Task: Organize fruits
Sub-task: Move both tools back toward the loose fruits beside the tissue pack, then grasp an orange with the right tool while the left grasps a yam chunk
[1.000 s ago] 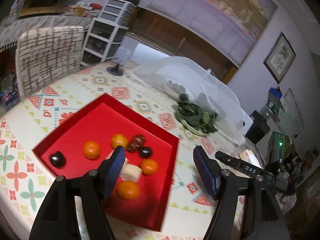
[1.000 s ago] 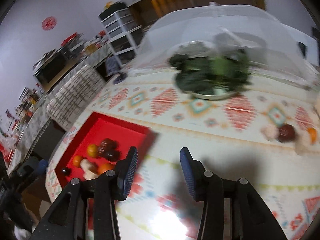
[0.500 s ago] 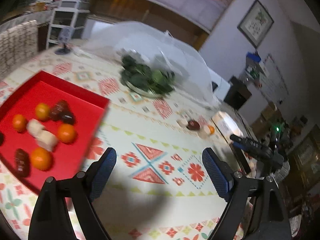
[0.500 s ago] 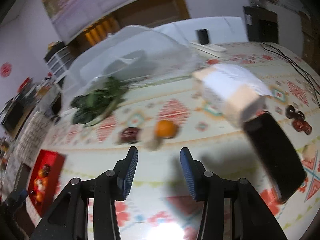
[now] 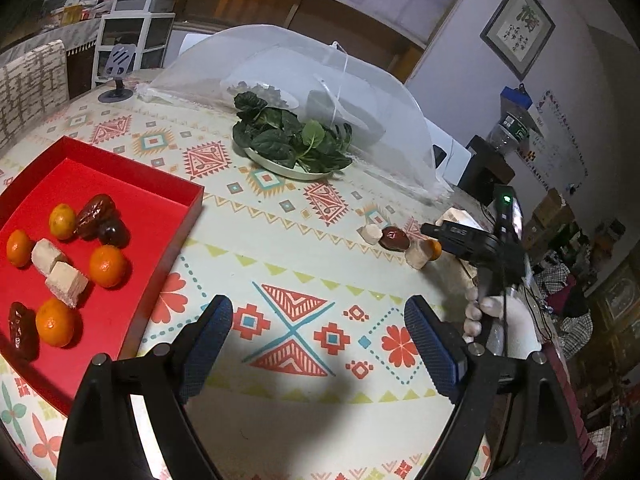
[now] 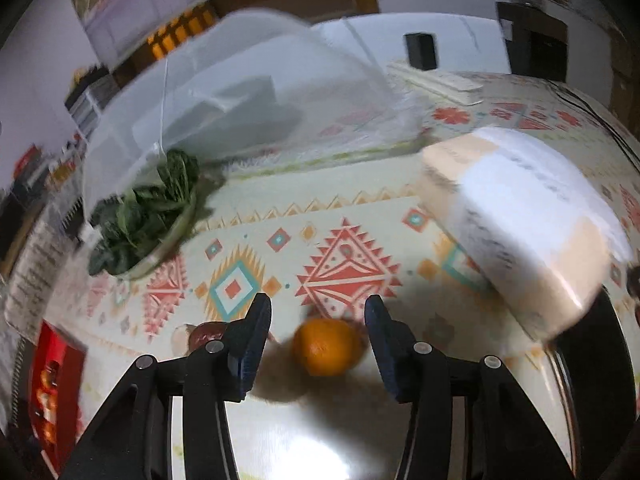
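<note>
A red tray (image 5: 168,188) at the left holds several small oranges (image 5: 107,266), dark dates (image 5: 95,210) and pale cubes (image 5: 66,285). My left gripper (image 5: 318,330) is open and empty above the tablecloth right of the tray. On the table lie a pale cube (image 5: 371,233), a dark red fruit (image 5: 394,238), another cube (image 5: 416,257) and an orange (image 5: 434,249). My right gripper (image 6: 318,322) is open, its jaws on either side of that orange (image 6: 326,346), not touching it. It shows in the left wrist view (image 5: 444,234).
A plate of green leaves (image 5: 290,142) sits beside a clear mesh food cover (image 5: 320,84). A white and tan box (image 6: 516,220) lies right of the orange, by a dark shiny object (image 6: 592,380). A chair (image 5: 30,84) stands at the far left.
My left gripper has swung right, away from the tray. My right gripper has moved right and down until the loose orange sits between its open jaws.
</note>
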`<state>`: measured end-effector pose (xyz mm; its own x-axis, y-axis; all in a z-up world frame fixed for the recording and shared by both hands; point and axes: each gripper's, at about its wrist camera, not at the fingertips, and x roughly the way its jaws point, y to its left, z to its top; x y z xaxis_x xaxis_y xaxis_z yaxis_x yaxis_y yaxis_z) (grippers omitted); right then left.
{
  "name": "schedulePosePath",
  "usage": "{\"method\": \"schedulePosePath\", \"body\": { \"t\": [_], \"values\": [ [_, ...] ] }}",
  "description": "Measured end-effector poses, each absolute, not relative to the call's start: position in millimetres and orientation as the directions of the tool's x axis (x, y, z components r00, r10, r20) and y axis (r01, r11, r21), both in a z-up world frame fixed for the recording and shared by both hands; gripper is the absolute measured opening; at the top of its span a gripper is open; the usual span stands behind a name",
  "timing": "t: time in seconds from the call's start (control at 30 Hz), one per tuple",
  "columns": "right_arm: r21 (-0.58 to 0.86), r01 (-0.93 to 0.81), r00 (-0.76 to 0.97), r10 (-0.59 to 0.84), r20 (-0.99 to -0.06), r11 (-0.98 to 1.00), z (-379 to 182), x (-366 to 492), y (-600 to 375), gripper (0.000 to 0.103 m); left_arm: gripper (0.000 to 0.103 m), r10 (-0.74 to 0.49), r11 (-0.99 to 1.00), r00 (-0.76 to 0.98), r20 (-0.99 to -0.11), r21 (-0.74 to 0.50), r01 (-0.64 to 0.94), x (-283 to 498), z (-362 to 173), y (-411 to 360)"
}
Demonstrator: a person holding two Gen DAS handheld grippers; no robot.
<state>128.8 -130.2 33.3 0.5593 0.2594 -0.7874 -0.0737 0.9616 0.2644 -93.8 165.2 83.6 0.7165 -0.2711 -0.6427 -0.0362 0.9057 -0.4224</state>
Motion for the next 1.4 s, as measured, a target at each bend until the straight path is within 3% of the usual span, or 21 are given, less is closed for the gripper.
{"method": "schedulePosePath", "body": {
  "t": [0.13,0.5,0.63,0.83,1.17,1.23,1.3,1.4],
  "values": [
    [0.247,-0.108,0.524,0.266,-0.809,0.963,27.2,125.5,-121.3,0.053,0.087,-0.270,0.904,0.720,-0.639,-0.426,-0.038,-94.6,82.7,169.1],
    [0.469,-0.246,0.341,0.529,-0.777,0.848,26.1,47.6,-108.4,0.053,0.087,-0.295,0.895,0.714,-0.635,-0.446,-0.027,-101.5,77.4,171.0],
    [0.381,-0.263,0.440,0.461,-0.770,0.887,41.8,26.9,-115.7,0.053,0.087,-0.298,0.900,0.714,-0.633,-0.436,-0.010,-104.6,78.0,165.9],
    [0.241,-0.303,0.450,0.362,-0.817,0.922,40.1,16.4,-99.4,0.053,0.087,-0.317,0.911,0.695,-0.645,-0.410,0.035,-104.3,75.3,147.0],
    [0.222,-0.365,0.449,0.380,-0.809,0.904,25.4,-6.0,-104.6,0.051,0.087,-0.327,0.928,0.656,-0.680,-0.362,0.087,-84.1,61.6,114.7],
    [0.230,-0.377,0.456,0.396,-0.797,0.897,23.6,-4.9,-100.6,0.048,0.087,-0.315,0.938,0.649,-0.692,-0.332,0.102,-80.1,60.1,106.4],
    [0.236,-0.386,0.458,0.407,-0.790,0.892,23.3,-5.9,-98.5,0.039,0.087,-0.310,0.943,0.647,-0.696,-0.310,0.119,-77.4,60.3,99.9],
    [0.259,-0.371,0.464,0.420,-0.780,0.892,24.0,-6.9,-106.7,0.038,0.087,-0.304,0.949,0.639,-0.706,-0.279,0.144,-68.5,59.0,87.0]
  ]
}}
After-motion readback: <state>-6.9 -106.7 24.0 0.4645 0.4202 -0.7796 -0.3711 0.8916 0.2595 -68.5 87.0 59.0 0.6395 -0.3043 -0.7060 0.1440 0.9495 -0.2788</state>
